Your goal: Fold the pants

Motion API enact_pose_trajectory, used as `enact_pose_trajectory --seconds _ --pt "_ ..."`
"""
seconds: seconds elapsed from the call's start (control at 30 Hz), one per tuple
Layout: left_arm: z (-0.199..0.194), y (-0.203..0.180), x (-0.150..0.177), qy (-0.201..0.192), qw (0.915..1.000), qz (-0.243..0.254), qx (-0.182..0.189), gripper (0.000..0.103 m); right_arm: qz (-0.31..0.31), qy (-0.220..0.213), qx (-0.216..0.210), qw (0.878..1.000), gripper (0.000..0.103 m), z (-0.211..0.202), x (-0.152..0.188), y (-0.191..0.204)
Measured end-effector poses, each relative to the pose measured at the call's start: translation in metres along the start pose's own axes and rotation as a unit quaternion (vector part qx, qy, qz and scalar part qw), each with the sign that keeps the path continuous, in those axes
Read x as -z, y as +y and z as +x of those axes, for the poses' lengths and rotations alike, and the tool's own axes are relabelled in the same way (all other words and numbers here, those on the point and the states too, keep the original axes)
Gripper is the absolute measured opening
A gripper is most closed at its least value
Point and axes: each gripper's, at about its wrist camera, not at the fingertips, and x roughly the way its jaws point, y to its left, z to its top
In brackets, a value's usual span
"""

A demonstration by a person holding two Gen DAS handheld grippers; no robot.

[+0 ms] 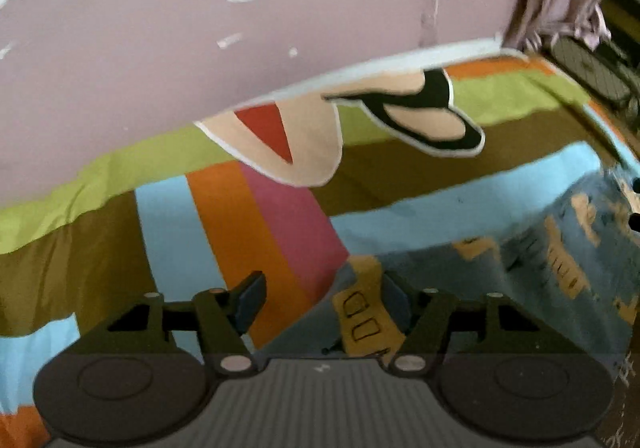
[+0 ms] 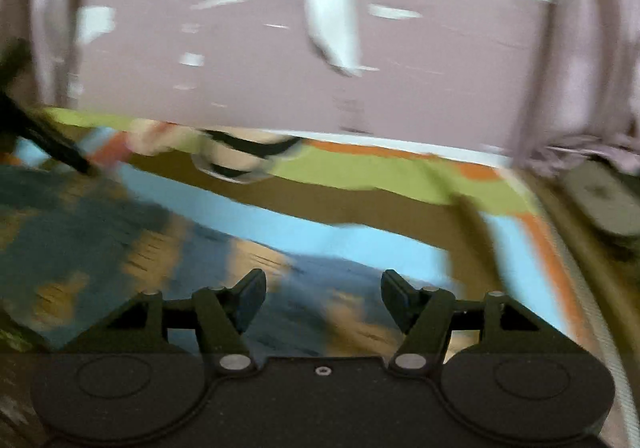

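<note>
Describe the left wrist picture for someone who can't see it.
An open claw, holding nothing, hangs over a bed with a brightly striped sheet. Blue pants with tan patches lie at the right, one edge just under the claw. Behind stands a pinkish wall with peeling paint.

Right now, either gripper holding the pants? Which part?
Neither. Left gripper and right gripper are both open, nothing between the pads; the pants lie on the striped bedsheet.

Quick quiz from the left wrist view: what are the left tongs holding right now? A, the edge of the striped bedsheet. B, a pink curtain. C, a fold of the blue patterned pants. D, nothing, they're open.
D: the left tongs stand open with nothing pinched, the blue patterned pants lying loose on the striped bedsheet beyond them.
</note>
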Motion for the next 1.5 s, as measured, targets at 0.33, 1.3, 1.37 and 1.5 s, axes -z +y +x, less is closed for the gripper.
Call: enact_pose_trajectory --seconds 0.33,1.3,1.37,1.5 --pt "-0.006 -0.025 0.003 0.020 0.9973 0.056 -0.043 0.005 -0.075 0.059 -0.037 0.995 0.059 0.095 -0.045 0.035" --pt "0.056 -0.306 -0.074 -0.049 0.9641 0.222 0.138 0.083 0.354 0.028 0.011 0.935 0.084 -0.068 0.101 -0.090" --pt "0.075 -0.324 -0.083 -0.024 0.9571 0.249 0.147 0.083 0.380 0.028 0.002 0.925 0.081 -0.068 0.109 -0.102" --pt "0.105 -0.340 -0.093 0.031 0.9557 0.264 0.126 0.073 0.420 0.003 -0.021 0.907 0.076 -0.068 0.120 -0.119"
